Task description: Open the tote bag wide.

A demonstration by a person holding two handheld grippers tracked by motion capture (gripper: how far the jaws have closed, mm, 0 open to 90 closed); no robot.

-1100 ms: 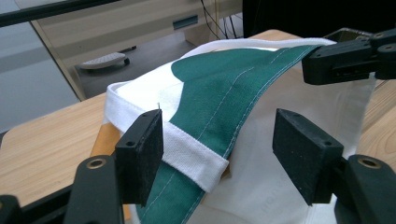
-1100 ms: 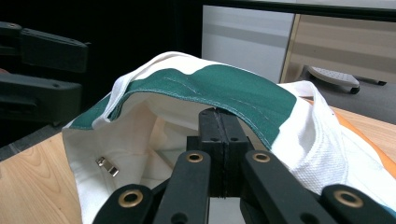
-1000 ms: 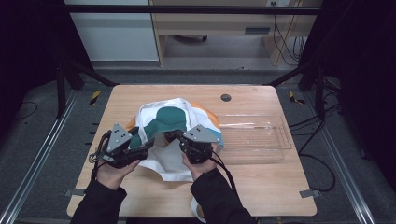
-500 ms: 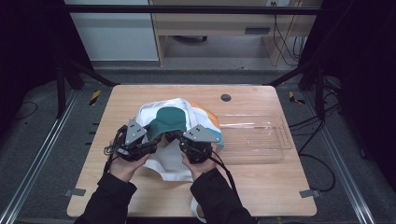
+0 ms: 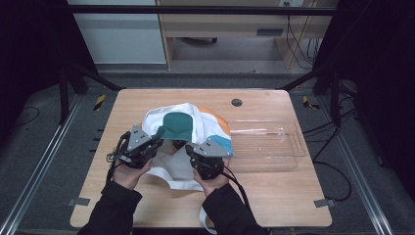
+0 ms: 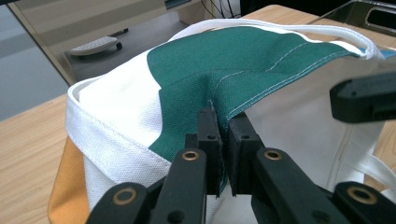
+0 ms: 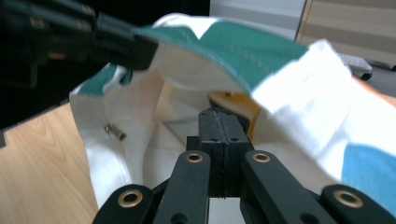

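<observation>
One worktop point(image 5: 147, 205) carries two items: one canvas bag point(image 5: 195, 122) and one clear plastic tray point(image 5: 266, 144).

The bag is white with coloured panels: one green point(image 6: 243, 60), one orange point(image 5: 218, 122) and one blue point(image 5: 222, 143). It lies left of the worktop's centre, between the mid-line and the near edge, with its mouth facing the near edge. One white strap point(image 5: 203, 223) hangs past the near edge between the person's forearms.

The tray sits on the right half of the worktop, its left end touching or just beside the bag; which one cannot be told. One dark round grommet point(image 5: 237, 102) is set near the far edge, right of centre.

Two tongs are in use, one per hand.

Left tongs point(image 6: 223, 140): the jaws are pressed on a fold of the green panel at the bag's upper rim, with cloth visibly pinched between them. In the high view these tongs point(image 5: 155, 143) are at the bag's left side.

Right tongs point(image 7: 222, 126): the jaws stand pressed together at the bag's open mouth, under the raised green and white upper layer. Whether cloth lies between them cannot be told. In the high view these tongs point(image 5: 191, 152) are at the bag's near rim, right of the left tongs and apart from them.

One small metal fitting point(image 7: 113, 131) shows on the inner wall of the bag in the right gripper view.
</observation>
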